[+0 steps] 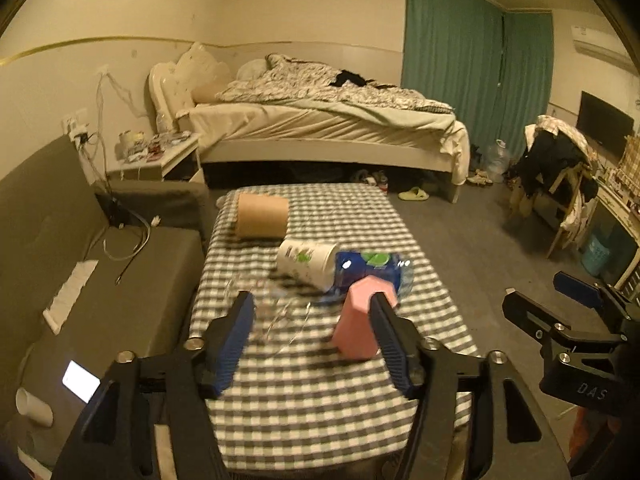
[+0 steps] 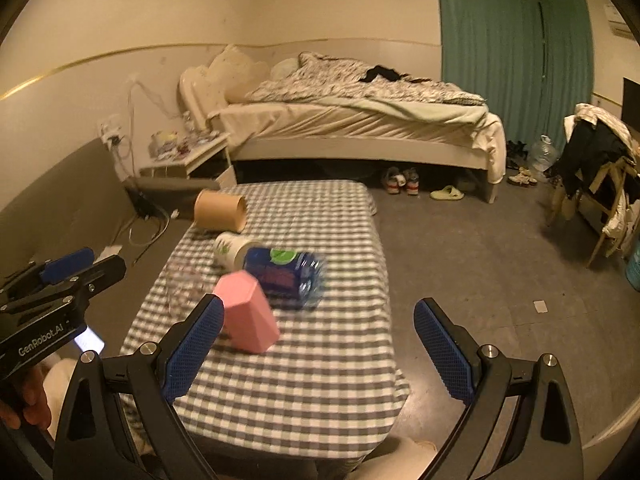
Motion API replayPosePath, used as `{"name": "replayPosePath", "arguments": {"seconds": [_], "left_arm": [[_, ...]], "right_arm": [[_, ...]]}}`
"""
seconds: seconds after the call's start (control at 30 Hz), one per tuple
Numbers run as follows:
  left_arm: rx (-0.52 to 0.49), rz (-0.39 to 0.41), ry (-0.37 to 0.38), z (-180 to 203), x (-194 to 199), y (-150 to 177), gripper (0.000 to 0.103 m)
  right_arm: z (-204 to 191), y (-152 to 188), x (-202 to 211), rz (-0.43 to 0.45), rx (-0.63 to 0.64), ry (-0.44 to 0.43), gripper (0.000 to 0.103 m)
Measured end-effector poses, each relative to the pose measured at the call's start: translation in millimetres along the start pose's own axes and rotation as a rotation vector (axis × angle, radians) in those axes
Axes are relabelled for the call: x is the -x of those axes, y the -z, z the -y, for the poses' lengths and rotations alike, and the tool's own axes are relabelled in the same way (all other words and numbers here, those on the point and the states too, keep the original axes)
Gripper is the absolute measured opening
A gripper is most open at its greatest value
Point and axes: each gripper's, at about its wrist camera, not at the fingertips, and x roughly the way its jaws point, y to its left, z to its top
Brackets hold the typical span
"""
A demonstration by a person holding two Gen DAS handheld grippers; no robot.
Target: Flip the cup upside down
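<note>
Several cups are on a checkered table (image 1: 320,380). A pink faceted cup (image 1: 358,320) stands wide end down; it also shows in the right wrist view (image 2: 248,316). A white printed cup (image 1: 306,264), a brown paper cup (image 1: 262,216) and a blue cup (image 1: 370,268) lie on their sides. A clear glass (image 1: 256,300) stands near the left edge, blurred. My left gripper (image 1: 312,312) is open and empty above the near table, its right finger in front of the pink cup. My right gripper (image 2: 320,320) is open and empty, its left finger beside the pink cup (image 2: 248,316).
A grey sofa (image 1: 100,280) with a lit phone (image 1: 80,380) and cables runs along the table's left side. A bed (image 1: 320,128) and a nightstand (image 1: 160,156) stand behind. A chair with clothes (image 1: 560,176) is at the right, across open floor.
</note>
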Motion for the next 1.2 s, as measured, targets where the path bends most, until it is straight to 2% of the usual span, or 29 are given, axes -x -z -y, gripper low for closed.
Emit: {"name": "replayPosePath", "arguments": {"seconds": [0.03,0.1,0.13,0.2,0.23,0.57,1.2], "left_arm": [[0.013,0.003,-0.009,-3,0,4,0.073],[0.039,0.016,-0.032,-7,0,9,0.092],[0.061,0.025,-0.05,-11,0,12,0.095],[0.089,0.032,-0.051,-17,1,15,0.095],[0.101,0.025,-0.052,-19,-2,16,0.095],[0.111,-0.013,-0.089,-28,-15,27,0.099],[0.112,-0.025,-0.081,-32,-18,32,0.099]], "right_arm": [[-2,4,-3,-0.008,0.004,-0.005,0.096],[-5,8,-7,-0.022,0.011,-0.015,0.096],[-8,11,-10,-0.027,0.018,-0.016,0.096],[-10,12,-13,-0.032,0.03,-0.021,0.098],[-13,14,-16,-0.034,0.038,-0.02,0.103],[-20,21,-29,-0.053,0.049,-0.005,0.103],[-19,22,-37,-0.07,0.034,0.006,0.103]]}}
